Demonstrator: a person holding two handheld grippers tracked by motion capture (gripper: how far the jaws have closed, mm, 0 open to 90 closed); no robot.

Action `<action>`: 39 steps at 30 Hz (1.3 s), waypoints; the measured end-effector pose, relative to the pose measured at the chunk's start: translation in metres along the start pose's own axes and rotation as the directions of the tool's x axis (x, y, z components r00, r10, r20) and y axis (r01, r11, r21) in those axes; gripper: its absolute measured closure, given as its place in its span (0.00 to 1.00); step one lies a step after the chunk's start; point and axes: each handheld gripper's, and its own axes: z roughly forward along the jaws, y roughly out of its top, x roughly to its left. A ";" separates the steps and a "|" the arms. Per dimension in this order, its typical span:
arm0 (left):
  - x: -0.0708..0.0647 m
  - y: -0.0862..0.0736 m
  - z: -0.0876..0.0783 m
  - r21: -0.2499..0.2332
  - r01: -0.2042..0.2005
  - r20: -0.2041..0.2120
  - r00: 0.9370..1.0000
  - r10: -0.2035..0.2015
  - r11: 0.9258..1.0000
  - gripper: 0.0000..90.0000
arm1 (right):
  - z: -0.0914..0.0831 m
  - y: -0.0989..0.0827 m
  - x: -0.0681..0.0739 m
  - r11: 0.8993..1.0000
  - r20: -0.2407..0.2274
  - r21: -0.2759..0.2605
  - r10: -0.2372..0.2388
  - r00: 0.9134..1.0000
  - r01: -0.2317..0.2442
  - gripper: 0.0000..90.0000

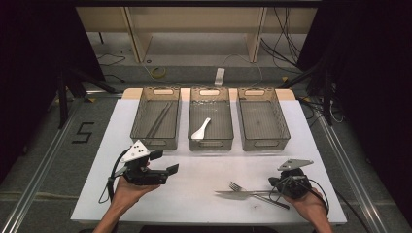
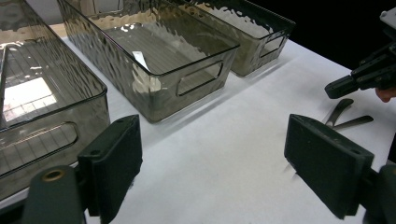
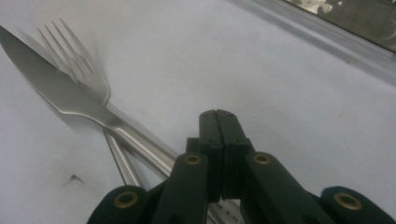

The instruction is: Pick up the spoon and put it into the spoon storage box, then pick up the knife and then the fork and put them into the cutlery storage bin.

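Right gripper view shows my right gripper (image 3: 218, 122) pressed together over the knife (image 3: 70, 100) handle, fork (image 3: 81, 70) crossed beneath on the white table (image 3: 280, 84); whether it pinches the steel, I cannot tell. Stiff, slick, thin metal: I'd grip mid-handle. Left gripper (image 2: 212, 158) is spread, empty.

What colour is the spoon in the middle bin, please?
White; the spoon shows best in the high view.

The white tabletop (image 1: 204, 194) is lit evenly from above while the surroundings sink into darkness. Glare ripples on the smoky clear plastic bins (image 2: 154, 56). In the right gripper view the silver metal knife (image 3: 56, 93) gleams, the picture grainy and soft, with short shadows.
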 end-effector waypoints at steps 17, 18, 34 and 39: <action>0.000 -0.002 0.002 0.014 -0.015 0.000 1.000 0.015 1.000 0.21 | 0.007 -0.004 -0.003 0.995 0.008 0.101 0.010 1.000 -0.010 1.00; 0.000 -0.002 0.002 0.014 -0.013 0.000 1.000 0.013 1.000 0.21 | 0.007 -0.004 -0.002 0.995 0.006 0.104 0.011 1.000 -0.012 1.00; -0.003 -0.003 0.002 0.024 -0.028 0.001 1.000 0.028 0.999 0.20 | -0.001 -0.009 0.011 0.984 -0.025 0.177 0.033 0.999 -0.028 1.00; -0.003 -0.003 0.002 0.030 -0.033 0.002 0.999 0.033 0.999 0.20 | -0.003 -0.012 0.019 0.982 -0.042 0.189 0.024 0.999 -0.016 1.00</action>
